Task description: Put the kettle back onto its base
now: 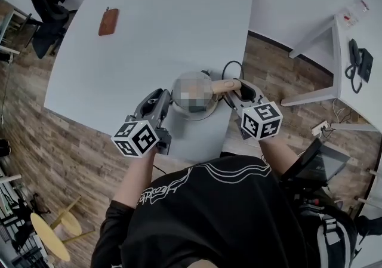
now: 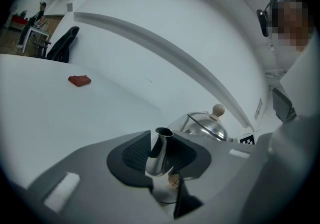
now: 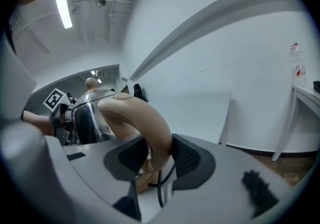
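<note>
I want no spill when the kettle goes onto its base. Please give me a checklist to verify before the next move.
1. Right gripper shut on the handle: ok, both fingers press on it.
2. Left gripper steadying the spout: ok, the spout sits clamped between its fingers.
3. Kettle upright: ok.
4. Base located: cannot tell, no view shows it clearly.
5. Cord out of the way: not ok, it loops close to the handle and runs just below it.
</note>
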A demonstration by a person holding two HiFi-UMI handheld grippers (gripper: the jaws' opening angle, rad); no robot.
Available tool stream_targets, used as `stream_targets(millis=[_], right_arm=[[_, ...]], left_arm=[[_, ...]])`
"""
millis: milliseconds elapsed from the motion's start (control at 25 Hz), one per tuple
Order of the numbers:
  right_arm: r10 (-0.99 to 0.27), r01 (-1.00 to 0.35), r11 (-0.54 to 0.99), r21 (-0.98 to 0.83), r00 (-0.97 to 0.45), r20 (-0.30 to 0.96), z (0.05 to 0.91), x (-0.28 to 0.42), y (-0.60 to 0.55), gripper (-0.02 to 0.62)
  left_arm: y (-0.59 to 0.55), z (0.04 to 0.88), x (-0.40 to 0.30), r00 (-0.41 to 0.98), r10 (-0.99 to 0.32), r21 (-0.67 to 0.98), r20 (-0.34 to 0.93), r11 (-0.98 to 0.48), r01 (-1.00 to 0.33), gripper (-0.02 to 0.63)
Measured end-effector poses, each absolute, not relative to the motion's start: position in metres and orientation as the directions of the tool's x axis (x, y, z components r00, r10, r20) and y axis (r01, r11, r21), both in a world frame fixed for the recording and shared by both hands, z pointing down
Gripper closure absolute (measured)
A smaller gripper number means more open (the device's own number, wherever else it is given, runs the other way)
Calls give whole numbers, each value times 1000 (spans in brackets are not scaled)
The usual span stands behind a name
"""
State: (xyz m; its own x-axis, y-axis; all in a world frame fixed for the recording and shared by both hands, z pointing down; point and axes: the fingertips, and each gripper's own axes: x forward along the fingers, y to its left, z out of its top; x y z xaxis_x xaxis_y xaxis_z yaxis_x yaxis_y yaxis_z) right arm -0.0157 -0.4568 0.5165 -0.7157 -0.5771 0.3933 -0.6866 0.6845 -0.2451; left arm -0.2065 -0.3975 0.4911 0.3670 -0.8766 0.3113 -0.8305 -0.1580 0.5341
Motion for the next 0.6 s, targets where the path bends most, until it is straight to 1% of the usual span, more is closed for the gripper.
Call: stream_targets(millis=[360, 400, 520, 600], right_arm=[[-577, -688, 678, -259, -716, 392, 518, -15, -457, 448], [-575, -687, 682, -249, -715, 398, 518, -15, -456, 448], [-592, -704, 677, -212, -693, 410, 517, -11, -455, 441], [-609, -718, 666, -204, -681, 407, 517, -7, -452, 433]], left_arm=[[-400, 494, -207, 372, -875, 563, 310, -147, -813, 514], [-400, 495, -209, 366, -876, 563, 313, -139, -814, 502], [-397, 498, -217, 332, -889, 562, 316, -106, -820, 433], [-393, 499, -221, 314, -895, 566, 318, -86, -820, 402]])
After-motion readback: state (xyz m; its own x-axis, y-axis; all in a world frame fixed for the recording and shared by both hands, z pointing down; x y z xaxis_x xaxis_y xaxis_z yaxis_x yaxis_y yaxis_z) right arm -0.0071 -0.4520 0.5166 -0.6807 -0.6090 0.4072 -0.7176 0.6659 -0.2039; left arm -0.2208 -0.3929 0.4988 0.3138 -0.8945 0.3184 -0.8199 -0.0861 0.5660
